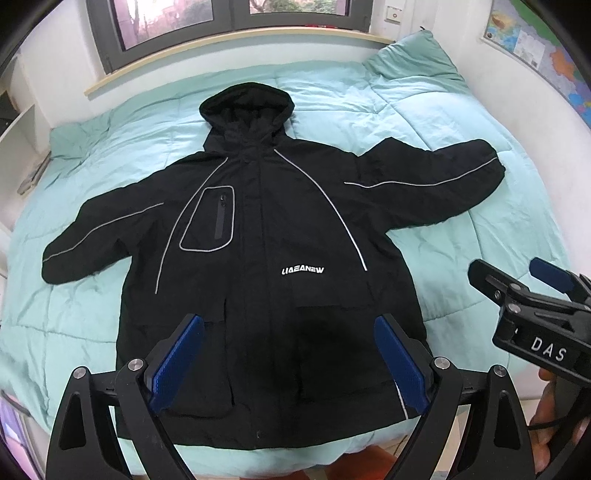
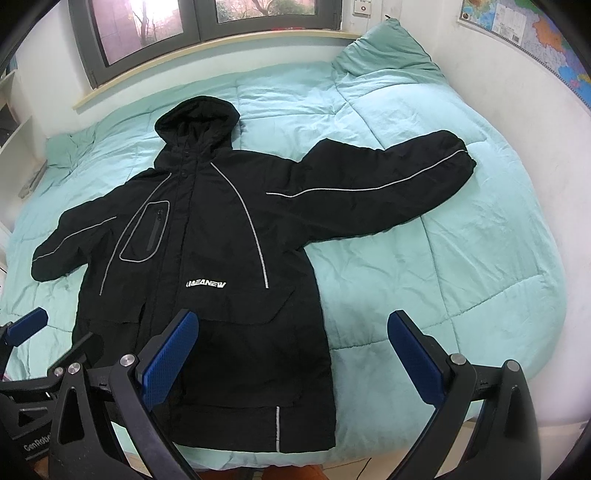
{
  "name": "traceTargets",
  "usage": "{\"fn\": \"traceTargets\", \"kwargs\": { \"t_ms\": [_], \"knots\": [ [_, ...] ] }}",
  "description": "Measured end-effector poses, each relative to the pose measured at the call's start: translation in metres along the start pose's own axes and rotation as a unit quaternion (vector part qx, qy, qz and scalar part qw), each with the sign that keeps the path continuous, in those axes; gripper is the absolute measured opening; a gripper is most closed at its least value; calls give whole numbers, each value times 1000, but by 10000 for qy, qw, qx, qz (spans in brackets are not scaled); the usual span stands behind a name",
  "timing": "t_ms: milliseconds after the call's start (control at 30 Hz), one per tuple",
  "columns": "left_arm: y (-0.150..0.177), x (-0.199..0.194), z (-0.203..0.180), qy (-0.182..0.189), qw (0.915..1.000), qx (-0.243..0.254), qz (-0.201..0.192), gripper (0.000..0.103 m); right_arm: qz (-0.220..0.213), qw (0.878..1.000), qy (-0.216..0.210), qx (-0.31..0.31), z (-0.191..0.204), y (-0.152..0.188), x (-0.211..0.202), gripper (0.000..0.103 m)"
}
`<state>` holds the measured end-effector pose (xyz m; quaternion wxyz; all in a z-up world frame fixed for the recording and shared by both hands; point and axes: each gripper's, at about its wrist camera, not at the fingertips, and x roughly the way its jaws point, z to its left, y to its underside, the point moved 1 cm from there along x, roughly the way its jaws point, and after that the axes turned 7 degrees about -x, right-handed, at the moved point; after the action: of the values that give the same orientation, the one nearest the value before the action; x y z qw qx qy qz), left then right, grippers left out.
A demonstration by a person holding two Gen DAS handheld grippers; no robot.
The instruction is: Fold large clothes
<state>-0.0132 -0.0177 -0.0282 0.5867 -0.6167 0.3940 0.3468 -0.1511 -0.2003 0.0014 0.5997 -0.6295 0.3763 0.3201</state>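
While both tools hang above the bed's near edge, the black hooded jacket (image 1: 266, 236) lies flat, front up, sleeves spread on the mint quilt (image 1: 424, 110). Left tool (image 1: 288, 365) and right tool (image 2: 295, 362) each stand wide apart, gripping nothing.

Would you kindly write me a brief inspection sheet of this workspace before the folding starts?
Surface: bed under a wrinkled mint quilt.
Job's things: black hooded jacket lying face up, zipped, both sleeves spread, unfolded.
Clutter: mint pillow at the far right corner.
Grippers: left hand-held gripper open over the hem; right hand-held gripper open above the jacket's right edge; neither holds anything.
Cables: thin dark cable below the bed's near edge.
Surroundings: window, wall map.
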Motion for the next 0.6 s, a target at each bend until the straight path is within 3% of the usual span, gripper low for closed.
{"fn": "traceTargets", "kwargs": {
  "t_ms": [267,600],
  "knots": [
    [-3,-3,32,130,9999,26,0,93,-38,9999,-5,115,37,-8,-5,103],
    [-21,0,108,474,9987,173,59,93,-68,9993,213,314,113,-16,-7,103]
  ]
}}
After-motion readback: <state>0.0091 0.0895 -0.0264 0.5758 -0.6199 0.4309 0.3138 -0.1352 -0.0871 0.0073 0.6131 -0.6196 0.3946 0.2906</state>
